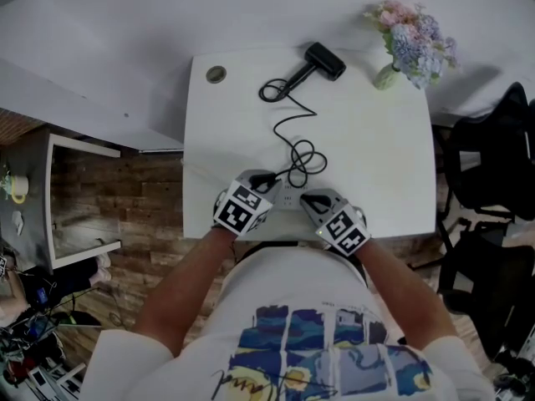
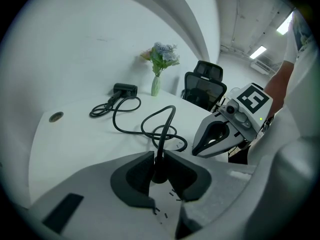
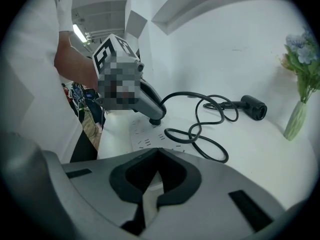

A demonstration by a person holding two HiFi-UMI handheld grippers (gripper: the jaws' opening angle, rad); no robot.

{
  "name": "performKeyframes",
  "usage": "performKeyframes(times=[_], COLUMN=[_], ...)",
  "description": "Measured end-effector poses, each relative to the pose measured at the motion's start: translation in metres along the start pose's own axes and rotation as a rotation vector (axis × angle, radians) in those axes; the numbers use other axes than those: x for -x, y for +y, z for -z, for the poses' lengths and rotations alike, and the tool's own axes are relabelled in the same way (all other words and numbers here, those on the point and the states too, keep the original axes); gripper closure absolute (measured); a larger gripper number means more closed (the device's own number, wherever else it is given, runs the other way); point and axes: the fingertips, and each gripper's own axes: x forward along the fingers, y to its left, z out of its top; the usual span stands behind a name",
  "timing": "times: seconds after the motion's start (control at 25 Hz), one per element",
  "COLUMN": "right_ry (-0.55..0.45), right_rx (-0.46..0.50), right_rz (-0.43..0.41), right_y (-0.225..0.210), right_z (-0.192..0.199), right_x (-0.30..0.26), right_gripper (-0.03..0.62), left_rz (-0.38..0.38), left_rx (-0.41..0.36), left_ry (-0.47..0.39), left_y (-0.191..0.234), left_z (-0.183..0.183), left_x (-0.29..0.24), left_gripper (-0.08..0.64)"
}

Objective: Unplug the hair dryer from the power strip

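Hair dryer plug [image 2: 159, 170] sits pinched between the jaws of the left tongs [image 2: 159, 156], which are closed onto its black body. It stands seated in the white power strip [image 2: 172, 204], and the cord [image 2: 150, 126] rises straight out of its top. The right tongs [image 3: 158, 151] hold nothing. Their jaws are drawn together with the tips meeting, low over the right end of the strip, and whether they press on it cannot be told.

Both forearms reach in from the near edge, the left forearm [image 1: 184, 282] and the right forearm [image 1: 401, 282] slanting inward. The two tools therefore point toward the far side and lean toward each other, close together but apart.

The strip lies along the near edge of the worktop [image 1: 376, 149], about midway between left and right. From the plug the cord coils in loose loops just beyond the strip, then wanders to the hair dryer [image 1: 324, 59] lying near the far edge.

Bare worktop spreads to the left and right of the cord. A round grommet [image 1: 216, 74] sits in the far left corner and a vase of flowers [image 1: 410, 44] at the far right corner. A white wall runs behind the far edge, and a black chair [image 1: 489, 157] stands off the right edge.
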Motion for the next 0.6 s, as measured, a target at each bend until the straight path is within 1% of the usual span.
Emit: performKeyframes(times=[0.12,0.44,0.52,0.6], right_ry=[0.008,0.018,0.027,0.036], right_rx=[0.01,-0.004,0.0,0.006], right_rz=[0.004,0.016,0.021,0.027], right_y=[0.0009,0.0002,0.0002,0.0005], right_z=[0.0005,0.0009,0.0011,0.0014], right_x=[0.0003,-0.0001,-0.0002,-0.0007], right_gripper=[0.594,0.594,0.594,0.594], left_rz=[-0.001,-0.015,-0.023,-0.035], left_rx=[0.003,0.001,-0.009,-0.036], left_ry=[-0.005,-0.033,-0.042,-0.048], left_y=[-0.0013,-0.0017,-0.0028,-0.0045], left_z=[-0.0003,-0.0024,-0.0031,-0.0027], left_x=[0.0022,0.0078,0.0088,0.0102], left_gripper=[0.502,0.506,0.506,0.506])
